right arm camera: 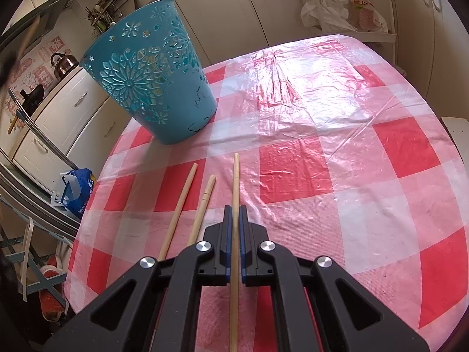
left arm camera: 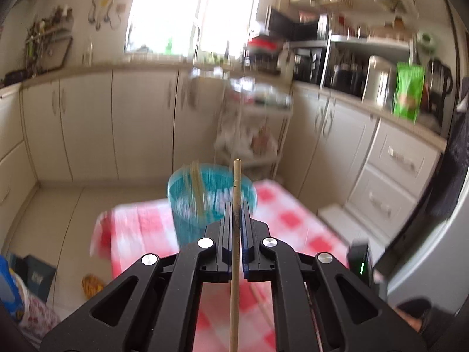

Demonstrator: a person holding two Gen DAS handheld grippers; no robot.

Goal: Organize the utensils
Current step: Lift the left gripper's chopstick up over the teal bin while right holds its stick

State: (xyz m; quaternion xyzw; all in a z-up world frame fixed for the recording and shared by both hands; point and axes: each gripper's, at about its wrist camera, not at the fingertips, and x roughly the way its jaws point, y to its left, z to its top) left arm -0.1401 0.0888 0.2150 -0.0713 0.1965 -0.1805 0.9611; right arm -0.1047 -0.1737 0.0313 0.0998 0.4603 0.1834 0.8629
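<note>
each gripper was clamped on a single wooden chopstick: the left gripper (left arm camera: 236, 205) held its chopstick (left arm camera: 236, 182) up in the air, tip toward the blue basket (left arm camera: 187, 205) that already had a few sticks standing in it, while the right gripper (right arm camera: 236, 209) pinched another chopstick (right arm camera: 235, 182) low over the checked tablecloth (right arm camera: 337, 161), with two loose chopsticks (right arm camera: 178, 205) lying just beside it to its left. the step in hand looked like carrying sticks to the basket (right arm camera: 152, 79), which stood upright near the table's far-left edge. the next move would call for bringing the left stick over the rim, tipping it down and letting go, then the right.
</note>
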